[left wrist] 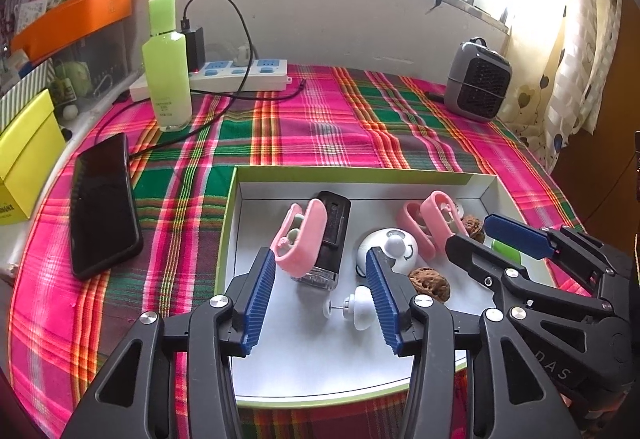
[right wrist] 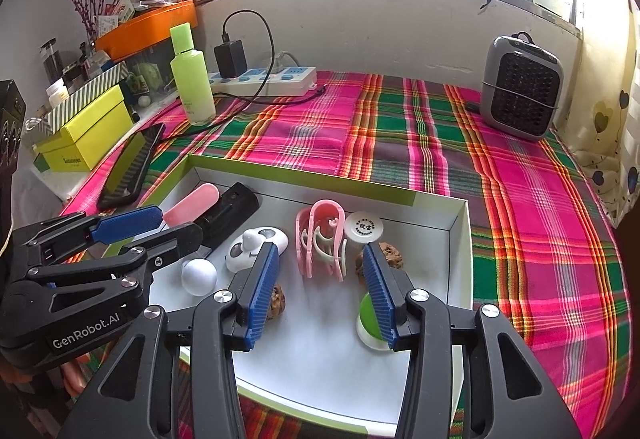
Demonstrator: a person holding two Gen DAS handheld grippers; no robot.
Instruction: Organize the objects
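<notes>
A white tray with a green rim (left wrist: pixel 344 173) (right wrist: pixel 432 215) lies on the plaid cloth. It holds a pink clip (left wrist: pixel 300 235) on a black device (left wrist: pixel 332 235), a second pink clip (left wrist: pixel 432 223) (right wrist: pixel 320 239), a white round toy (left wrist: pixel 394 249) (right wrist: pixel 256 245), a white knob with a pin (left wrist: pixel 358 307) (right wrist: pixel 199 276), walnuts (left wrist: pixel 430 283) (right wrist: pixel 390 253), a white cap (right wrist: pixel 364 226) and a green-topped disc (right wrist: pixel 370 317). My left gripper (left wrist: pixel 322 271) is open and empty over the tray's left part. My right gripper (right wrist: pixel 320 263) is open and empty in front of the second pink clip.
A black phone (left wrist: pixel 102 203) lies left of the tray. A green bottle (left wrist: pixel 166 67), a power strip (left wrist: pixel 240 73) with a charger and cable stand at the back left. A grey fan heater (left wrist: pixel 476 79) is at the back right. Yellow boxes (left wrist: pixel 24 155) sit at the left edge.
</notes>
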